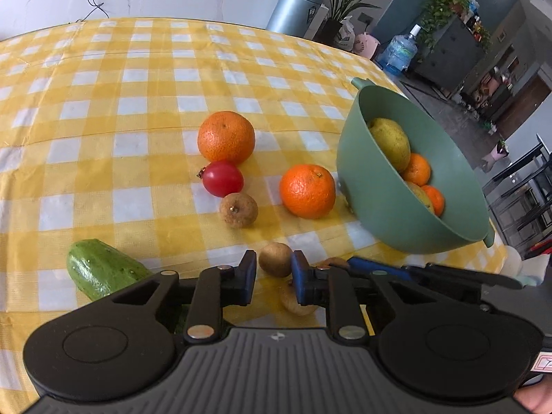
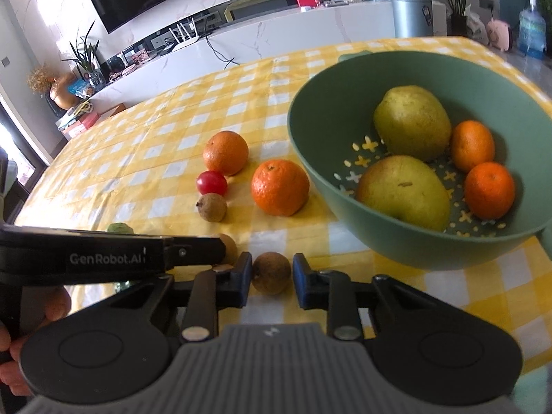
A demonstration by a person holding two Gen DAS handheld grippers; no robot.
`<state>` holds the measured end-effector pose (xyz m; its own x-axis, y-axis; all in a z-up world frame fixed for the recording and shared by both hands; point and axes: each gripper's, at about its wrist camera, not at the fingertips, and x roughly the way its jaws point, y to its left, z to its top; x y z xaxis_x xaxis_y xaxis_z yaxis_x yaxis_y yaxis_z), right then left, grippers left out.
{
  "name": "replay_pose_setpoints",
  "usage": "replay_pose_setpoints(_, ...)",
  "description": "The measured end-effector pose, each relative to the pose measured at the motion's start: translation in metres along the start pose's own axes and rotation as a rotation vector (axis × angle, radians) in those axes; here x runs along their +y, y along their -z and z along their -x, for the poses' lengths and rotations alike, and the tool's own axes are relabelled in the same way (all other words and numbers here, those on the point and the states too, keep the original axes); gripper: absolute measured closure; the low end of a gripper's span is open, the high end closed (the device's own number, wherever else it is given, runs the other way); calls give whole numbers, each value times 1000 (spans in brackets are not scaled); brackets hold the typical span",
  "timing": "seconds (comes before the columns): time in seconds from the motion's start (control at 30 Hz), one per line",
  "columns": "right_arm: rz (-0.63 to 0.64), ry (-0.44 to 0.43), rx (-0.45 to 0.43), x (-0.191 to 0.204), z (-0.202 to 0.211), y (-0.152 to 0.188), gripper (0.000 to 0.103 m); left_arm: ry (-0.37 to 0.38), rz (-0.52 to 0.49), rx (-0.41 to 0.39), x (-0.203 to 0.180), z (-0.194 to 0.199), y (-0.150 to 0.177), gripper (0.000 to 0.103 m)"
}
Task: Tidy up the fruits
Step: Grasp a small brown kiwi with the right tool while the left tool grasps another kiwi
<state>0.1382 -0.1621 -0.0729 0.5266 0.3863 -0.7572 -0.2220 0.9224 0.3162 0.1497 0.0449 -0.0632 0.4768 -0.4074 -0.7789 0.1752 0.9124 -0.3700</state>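
A green colander bowl (image 2: 310,103) holds two pears and two oranges; it also shows in the left wrist view (image 1: 379,214). On the yellow checked cloth lie two oranges (image 1: 226,137) (image 1: 307,190), a red tomato (image 1: 222,178), a brown longan (image 1: 238,210) and a cucumber (image 1: 100,269). My left gripper (image 1: 274,264) is open around a small brown longan (image 1: 275,258) on the cloth. My right gripper (image 2: 270,270) is open around another longan (image 2: 270,272), fingers close to it on both sides. A third small brown fruit (image 1: 296,302) lies under the left gripper.
The left gripper's body (image 2: 103,255) crosses the left of the right wrist view. The table's right edge runs just past the bowl (image 1: 493,258). Beyond it are chairs (image 1: 524,186), a grey bin (image 1: 296,7) and a water bottle (image 1: 400,51).
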Motion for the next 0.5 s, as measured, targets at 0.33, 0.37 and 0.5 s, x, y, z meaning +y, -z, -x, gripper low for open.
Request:
replay_pose_setpoints(0.33, 55, 53, -25, 9, 5, 5, 81, -12, -39, -4, -11, -6, 1, 78)
replay_pose_setpoints(0.37, 48, 62, -20, 8, 5, 5, 81, -14, -45, -5, -12, -7, 1, 78)
replay_pose_setpoints(0.5, 28, 73, -9, 3, 3, 4, 81, -19, -61, -6, -14, -11, 1, 77)
